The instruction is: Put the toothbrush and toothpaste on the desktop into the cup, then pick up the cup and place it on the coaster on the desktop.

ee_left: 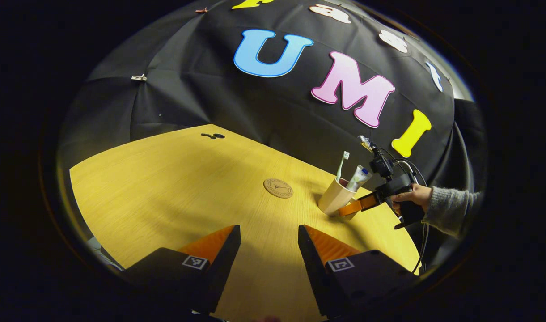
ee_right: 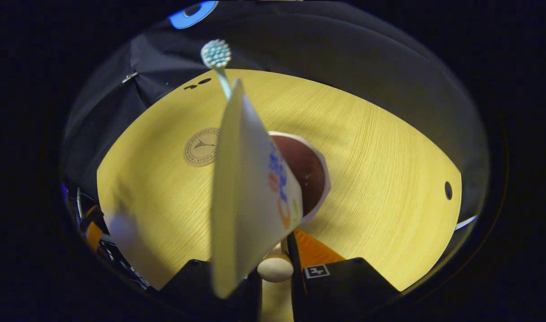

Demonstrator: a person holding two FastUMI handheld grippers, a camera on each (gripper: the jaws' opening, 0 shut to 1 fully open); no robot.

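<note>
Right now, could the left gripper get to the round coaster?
Probably yes. The left gripper is open and points toward the coaster, with bare desktop between them; the cup stands off to the side.

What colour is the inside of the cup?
Dark reddish brown; the cup shows it best in the right gripper view.

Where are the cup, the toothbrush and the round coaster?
cup [ee_left: 333, 197], left gripper view, its outer wall.
toothbrush [ee_right: 216, 53], right gripper view, its bristle head.
coaster [ee_left: 278, 188], left gripper view, its flat top.
</note>
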